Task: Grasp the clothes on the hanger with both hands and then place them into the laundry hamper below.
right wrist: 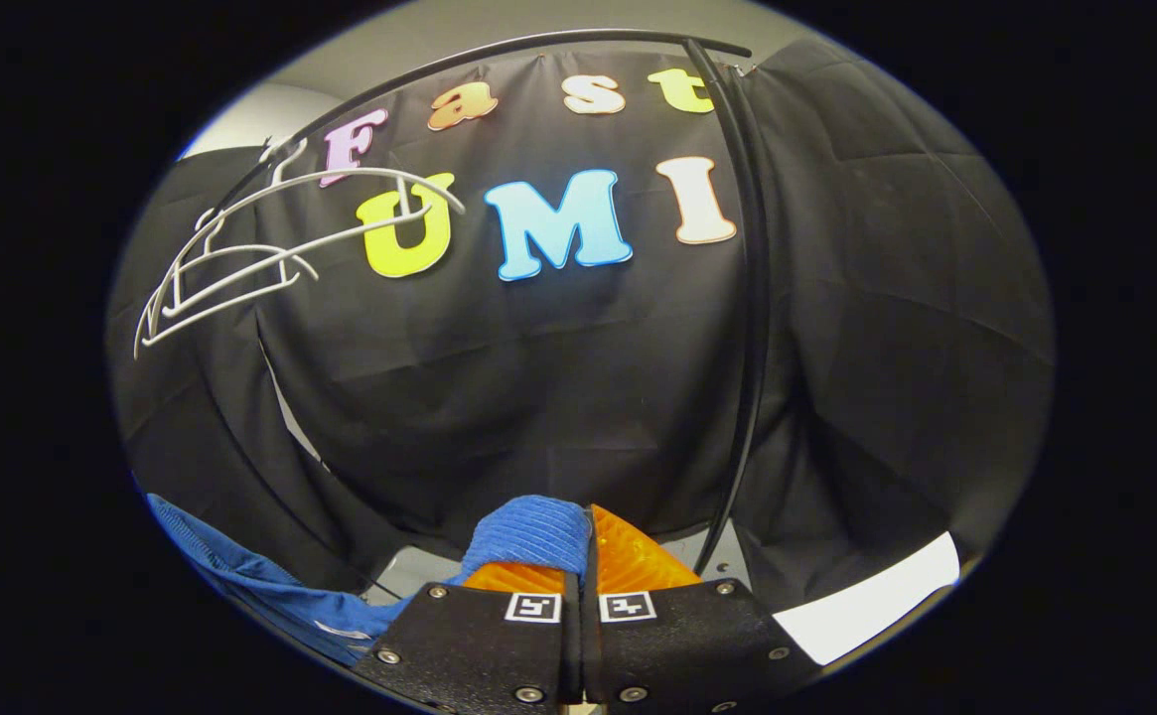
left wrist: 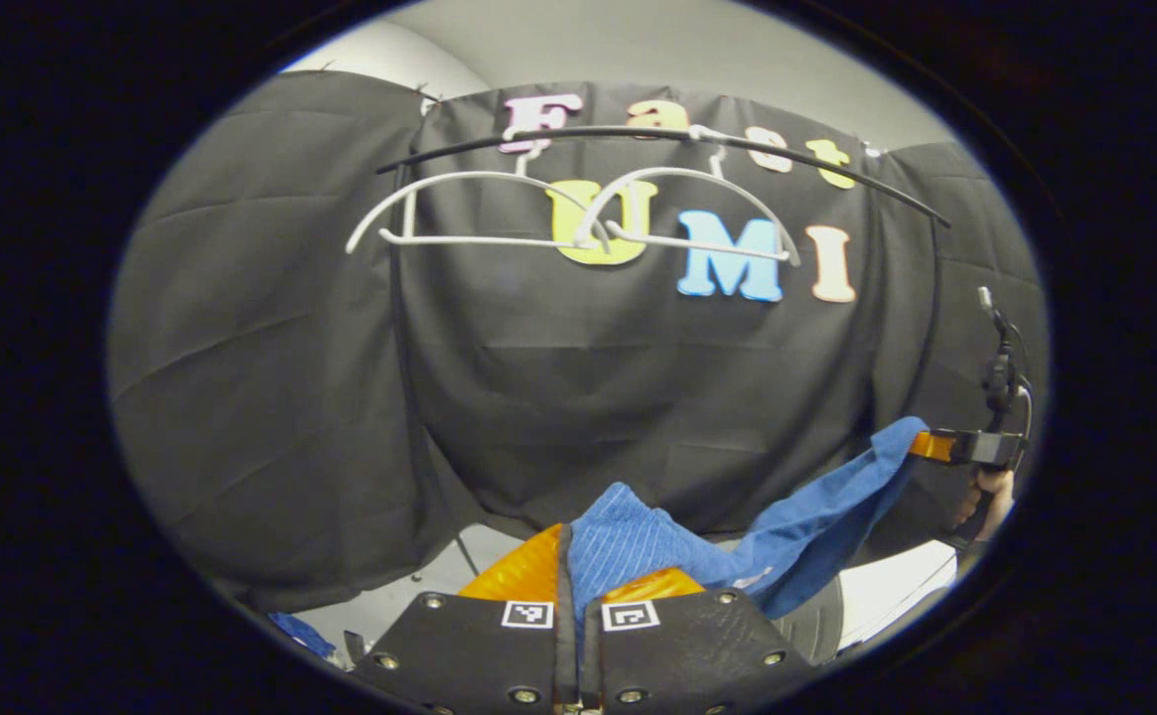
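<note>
- The blue garment (left wrist: pixel 638 556) is a soft ribbed knit, its fine lines running along the fabric; it hangs slack as a band between the two grippers, off the hangers and below the rail.
- In the left gripper view the left gripper (left wrist: pixel 570 586) has its jaws drawn narrow, pinching a bunched fold of the cloth between both fingers.
- From there the fabric sweeps to the far right, where the other gripper (left wrist: pixel 945 447) holds its corner; a hand (left wrist: pixel 990 501) grips that tool, partly cut off at the edge.
- In the right gripper view the right gripper (right wrist: pixel 586 561) has its jaws nearly together on a rounded wad of the same knit, which trails off low to the left (right wrist: pixel 270 596).
- Two thin white wire hangers (left wrist: pixel 578 214) hang bare from a slim black rail (left wrist: pixel 657 134), curved by the lens.
- A black upright pole (right wrist: pixel 752 328) drops from the rail.
- The garment's lower edge is hidden behind the gripper bodies.
</note>
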{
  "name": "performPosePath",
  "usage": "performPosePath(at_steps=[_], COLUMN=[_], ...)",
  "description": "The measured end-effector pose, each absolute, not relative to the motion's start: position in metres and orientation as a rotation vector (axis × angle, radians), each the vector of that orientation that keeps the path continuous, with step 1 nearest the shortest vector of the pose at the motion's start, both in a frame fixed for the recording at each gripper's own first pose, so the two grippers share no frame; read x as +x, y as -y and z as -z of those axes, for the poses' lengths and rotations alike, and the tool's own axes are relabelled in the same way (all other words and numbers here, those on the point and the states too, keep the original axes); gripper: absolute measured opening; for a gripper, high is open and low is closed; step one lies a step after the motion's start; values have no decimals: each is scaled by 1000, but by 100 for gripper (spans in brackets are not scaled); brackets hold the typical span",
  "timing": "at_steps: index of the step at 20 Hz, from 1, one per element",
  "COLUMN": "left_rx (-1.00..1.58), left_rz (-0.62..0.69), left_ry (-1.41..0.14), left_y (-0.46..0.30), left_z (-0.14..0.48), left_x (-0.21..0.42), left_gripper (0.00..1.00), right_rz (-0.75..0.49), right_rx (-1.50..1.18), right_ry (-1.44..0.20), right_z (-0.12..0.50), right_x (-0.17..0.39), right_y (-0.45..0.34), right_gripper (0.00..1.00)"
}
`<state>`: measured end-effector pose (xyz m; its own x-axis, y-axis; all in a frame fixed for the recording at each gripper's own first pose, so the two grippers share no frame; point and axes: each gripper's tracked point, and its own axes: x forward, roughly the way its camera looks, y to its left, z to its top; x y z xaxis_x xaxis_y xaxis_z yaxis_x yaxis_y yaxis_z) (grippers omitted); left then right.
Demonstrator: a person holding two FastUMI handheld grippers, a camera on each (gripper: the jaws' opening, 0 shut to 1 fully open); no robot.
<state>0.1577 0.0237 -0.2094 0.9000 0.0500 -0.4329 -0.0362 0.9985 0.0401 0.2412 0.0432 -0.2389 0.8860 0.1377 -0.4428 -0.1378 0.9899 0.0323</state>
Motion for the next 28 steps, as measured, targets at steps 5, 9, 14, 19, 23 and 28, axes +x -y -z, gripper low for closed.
performPosePath(at_steps=[5,9,14,19,23,28], left_rx=[38,16,12,47,32,31], left_rz=[126,231,265,263,266,242], left_ry=[-504,-539,-586,-645,-696,-770], left_y=[9,16,1,-15,-16,-16], left_z=[255,282,317,372,420,480], left_x=[145,141,142,148,149,158], left_gripper=[3,3,3,3,3,3], right_rz=[-110,-77,-49,-13,10,36], right_rx=[-67,-81,-58,-67,-59,-42], right_ry=[-505,-537,-622,-738,-816,-899], right_z=[259,276,304,356,400,457], right_x=[169,127,113,102,105,95], right_y=[-53,-72,-101,-109,-110,-107], right_gripper=[0,0,0,0,0,0])
